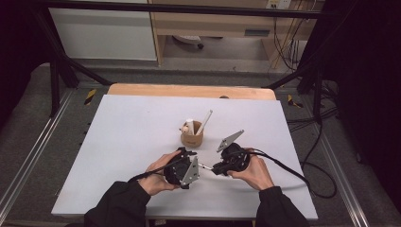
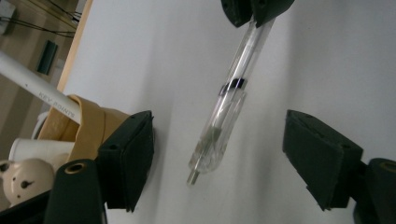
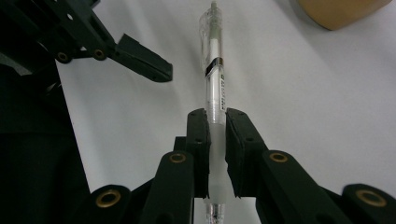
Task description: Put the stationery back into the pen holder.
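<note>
The right claw (image 3: 216, 135) grips the pen (image 3: 215, 84) while the left claw (image 2: 219, 158) gapes around its end; closing off-centre could knock it askew.

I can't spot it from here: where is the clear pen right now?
The clear pen is clamped in the right gripper, its free end poking between the open left gripper, just in front of the brown cup.

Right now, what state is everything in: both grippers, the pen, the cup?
Right gripper: shut on the pen, clamping its frosted grip.
Left gripper: open, jaws either side of the pen's button end, not touching it.
Pen: clear barrel, held off the table, pointing button end toward the left gripper.
Cup: upright on the white table, holding a white pen and a small figure.
</note>
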The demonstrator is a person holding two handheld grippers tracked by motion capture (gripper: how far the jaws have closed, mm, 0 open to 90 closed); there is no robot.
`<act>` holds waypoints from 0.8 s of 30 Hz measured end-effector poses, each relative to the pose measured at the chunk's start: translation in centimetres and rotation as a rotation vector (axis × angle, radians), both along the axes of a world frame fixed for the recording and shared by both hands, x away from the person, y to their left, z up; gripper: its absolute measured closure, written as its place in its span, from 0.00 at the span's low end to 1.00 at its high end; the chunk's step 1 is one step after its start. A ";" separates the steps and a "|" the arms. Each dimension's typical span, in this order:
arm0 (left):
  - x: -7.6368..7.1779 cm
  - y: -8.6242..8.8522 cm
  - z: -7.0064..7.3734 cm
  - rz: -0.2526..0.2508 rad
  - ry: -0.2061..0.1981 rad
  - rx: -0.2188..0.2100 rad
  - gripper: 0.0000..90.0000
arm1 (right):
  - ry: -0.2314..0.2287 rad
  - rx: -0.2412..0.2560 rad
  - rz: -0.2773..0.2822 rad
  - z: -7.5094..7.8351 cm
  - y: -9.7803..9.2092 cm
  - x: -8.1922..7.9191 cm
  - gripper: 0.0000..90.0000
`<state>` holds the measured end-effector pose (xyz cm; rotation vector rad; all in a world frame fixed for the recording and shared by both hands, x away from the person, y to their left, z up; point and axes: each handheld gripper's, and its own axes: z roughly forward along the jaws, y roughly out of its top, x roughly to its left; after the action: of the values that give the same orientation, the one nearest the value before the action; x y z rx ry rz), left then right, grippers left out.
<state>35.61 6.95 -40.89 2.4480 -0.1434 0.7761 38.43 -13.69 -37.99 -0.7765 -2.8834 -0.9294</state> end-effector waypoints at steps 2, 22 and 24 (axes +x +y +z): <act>-0.1 -0.3 -0.1 -0.012 -0.025 0.017 0.33 | -0.001 -0.004 0.008 0.0 0.1 0.1 0.89; -0.8 -2.7 -0.7 -0.130 -0.182 0.074 0.77 | 0.003 -0.028 0.001 0.8 1.1 0.0 0.89; -0.8 -2.8 -0.9 -0.130 -0.187 0.077 0.80 | 0.000 -0.018 0.000 0.9 1.0 0.0 0.89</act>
<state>34.76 4.19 -41.76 2.4053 -0.4059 0.9563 38.41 -12.65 -37.10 -0.7770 -2.8959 -0.9050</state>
